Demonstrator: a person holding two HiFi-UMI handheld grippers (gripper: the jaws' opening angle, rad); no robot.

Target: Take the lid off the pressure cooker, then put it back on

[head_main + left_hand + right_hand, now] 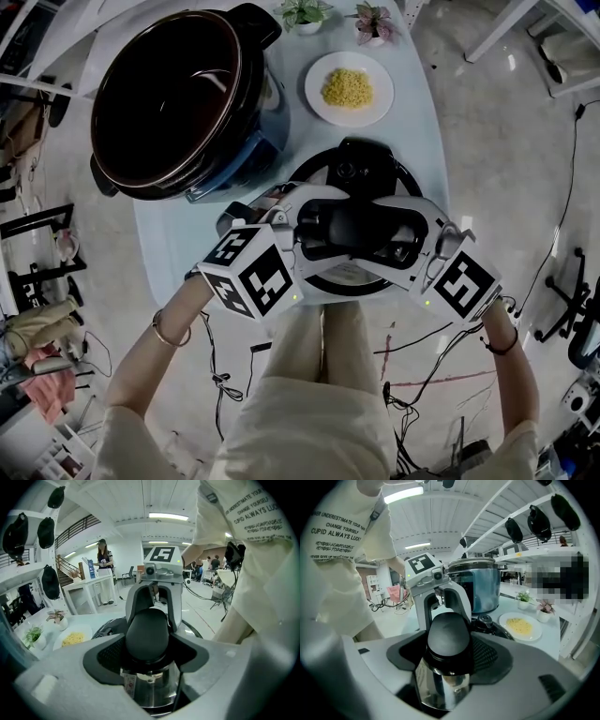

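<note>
The pressure cooker pot stands with its top uncovered at the table's far left, its dark bowl bare. Its black round lid is near the front edge of the table, apart from the pot; I cannot tell if it rests there. The lid's black handle lies between both grippers. My left gripper comes from the left, my right gripper from the right. In the left gripper view the handle fills the jaws, pads against its sides. The right gripper view shows the handle held the same way.
A white plate of yellow food sits behind the lid. Two small potted plants stand at the table's far edge. The pale table is narrow, and cables lie on the floor around the person's legs.
</note>
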